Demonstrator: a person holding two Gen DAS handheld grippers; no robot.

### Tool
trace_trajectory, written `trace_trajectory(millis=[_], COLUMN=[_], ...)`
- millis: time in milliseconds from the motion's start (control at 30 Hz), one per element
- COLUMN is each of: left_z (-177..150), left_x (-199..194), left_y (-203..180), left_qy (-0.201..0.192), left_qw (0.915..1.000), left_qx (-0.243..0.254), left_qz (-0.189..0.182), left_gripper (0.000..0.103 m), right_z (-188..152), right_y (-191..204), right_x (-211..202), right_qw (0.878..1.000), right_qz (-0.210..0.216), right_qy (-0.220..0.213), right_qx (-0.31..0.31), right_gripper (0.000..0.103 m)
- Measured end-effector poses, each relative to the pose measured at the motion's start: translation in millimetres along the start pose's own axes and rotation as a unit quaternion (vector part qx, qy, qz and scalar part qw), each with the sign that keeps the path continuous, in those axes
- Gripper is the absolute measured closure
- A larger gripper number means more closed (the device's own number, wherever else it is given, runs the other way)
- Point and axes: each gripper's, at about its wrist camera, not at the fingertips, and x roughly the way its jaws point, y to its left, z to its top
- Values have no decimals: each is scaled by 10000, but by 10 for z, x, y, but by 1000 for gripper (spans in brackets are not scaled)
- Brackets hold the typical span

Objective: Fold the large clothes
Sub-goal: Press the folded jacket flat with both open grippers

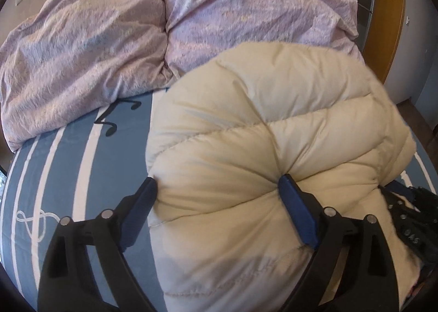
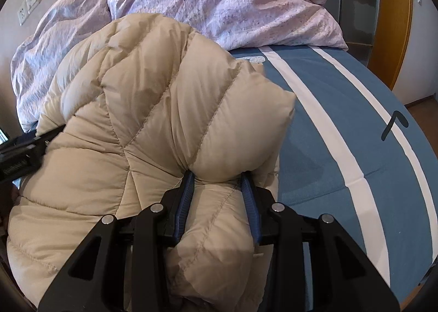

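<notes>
The puffer jacket (image 2: 153, 109) is pinched by the right gripper (image 2: 217, 191); the left gripper (image 1: 219, 202), fingers spread astride it, should be closed before folding.

No legible text — only music-note signs on the bedsheet (image 1: 68, 153)

Cream quilted down jacket (image 1: 246, 126) on a blue bedsheet (image 1: 68, 153) with white stripes and black music notes; pale lilac mottled duvet (image 1: 95, 38) behind.
</notes>
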Motion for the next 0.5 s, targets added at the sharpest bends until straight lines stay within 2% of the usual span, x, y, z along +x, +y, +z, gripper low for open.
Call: trace_trajectory(millis=[333,500], left_z=[-84,-98], left_x=[249,295], left_y=[69,86], left_qy=[53,61], left_qw=[9996,9993], left_qx=[-238,-296], left_qz=[-163,-212], left_gripper=[2,2], right_z=[-28,-29], right_y=[-14,-3], right_x=[14,25], right_qw=[9999,9998], right_qz=[-20,-63], right_qy=[-108,-158], right_qx=[-22,-59], right_gripper=[66,65])
